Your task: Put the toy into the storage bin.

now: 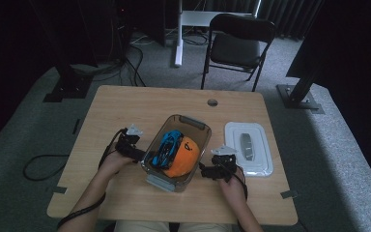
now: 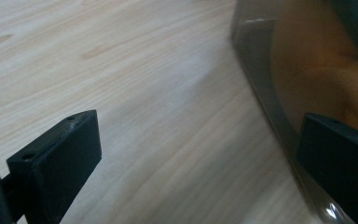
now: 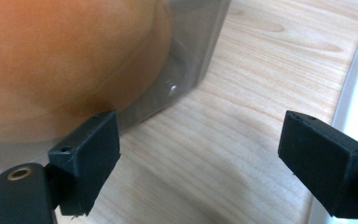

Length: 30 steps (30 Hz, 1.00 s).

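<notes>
Clear container (image 1: 150, 170) flanked by left gripper (image 1: 134, 153) and right gripper (image 1: 207, 170) near the desk's (image 1: 125, 104) front edge.
Both are held with jaws spread, grasping nothing — seemingly positioned to steady or shift it.

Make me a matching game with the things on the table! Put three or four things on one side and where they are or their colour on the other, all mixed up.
Things:
1. cap
2. toy car
3. lid
4. clear box

Matches:
a. white, lying flat on the table right of the box
b. orange
c. between the two grippers, holding both toys
d. blue and black

Pairs: 1-b, 2-d, 3-a, 4-c
</notes>
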{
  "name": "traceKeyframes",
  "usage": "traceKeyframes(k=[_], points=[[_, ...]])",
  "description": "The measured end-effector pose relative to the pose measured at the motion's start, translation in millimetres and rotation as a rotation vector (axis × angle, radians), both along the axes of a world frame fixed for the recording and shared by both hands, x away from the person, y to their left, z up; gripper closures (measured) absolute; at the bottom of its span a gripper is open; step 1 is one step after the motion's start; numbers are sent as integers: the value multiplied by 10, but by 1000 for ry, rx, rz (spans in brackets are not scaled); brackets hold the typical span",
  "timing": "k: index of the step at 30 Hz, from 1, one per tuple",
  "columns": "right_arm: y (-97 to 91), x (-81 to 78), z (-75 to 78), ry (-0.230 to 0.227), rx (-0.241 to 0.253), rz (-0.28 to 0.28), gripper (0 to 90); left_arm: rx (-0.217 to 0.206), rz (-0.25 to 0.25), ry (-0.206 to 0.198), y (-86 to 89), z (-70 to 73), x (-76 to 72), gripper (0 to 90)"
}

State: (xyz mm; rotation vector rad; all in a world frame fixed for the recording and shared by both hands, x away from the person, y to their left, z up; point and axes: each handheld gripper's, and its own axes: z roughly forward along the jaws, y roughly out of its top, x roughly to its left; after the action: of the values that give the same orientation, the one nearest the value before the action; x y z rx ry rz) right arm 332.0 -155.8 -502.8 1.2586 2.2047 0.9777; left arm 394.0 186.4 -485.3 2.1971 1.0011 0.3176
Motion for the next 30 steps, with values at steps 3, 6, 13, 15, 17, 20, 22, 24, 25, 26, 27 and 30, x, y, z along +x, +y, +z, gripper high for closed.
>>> traceKeyframes(k=[3, 6, 13, 15, 17, 20, 22, 24, 25, 26, 27, 30], points=[[-14, 32, -3, -4, -1, -2, 123, -6, -12, -2, -28, -7, -38, 12], [-40, 50, 2, -5, -4, -6, 123, 5, -21, -20, -67, 0, -87, 12], [-157, 17, 123, -59, -3, -38, 122, 24, -29, -30, -107, -23, -196, 11], [-203, -8, 174, -58, -15, -50, 107, 29, -36, -35, -99, -36, -229, 11], [-285, -36, 215, -58, 8, -29, 107, 22, -41, -33, -85, -51, -259, 11], [-427, -53, 256, -67, 33, -67, 107, 23, -40, -35, -80, -65, -293, 11], [-531, -54, 271, -73, 29, -97, 107, 32, -36, -44, -89, -63, -314, 12], [-642, -47, 282, -79, 18, -134, 108, 38, -36, -49, -105, -61, -335, 12], [-699, -47, 289, -82, 18, -159, 111, 39, -38, -53, -115, -61, -346, 12], [-759, -43, 296, -79, 21, -179, 111, 41, -41, -54, -125, -63, -357, 12], [-816, -37, 299, -76, 22, -197, 118, 39, -44, -50, -137, -67, -368, 11], [-962, -20, 292, -61, 18, -243, 132, 47, -59, -52, -185, -74, -410, 11]])
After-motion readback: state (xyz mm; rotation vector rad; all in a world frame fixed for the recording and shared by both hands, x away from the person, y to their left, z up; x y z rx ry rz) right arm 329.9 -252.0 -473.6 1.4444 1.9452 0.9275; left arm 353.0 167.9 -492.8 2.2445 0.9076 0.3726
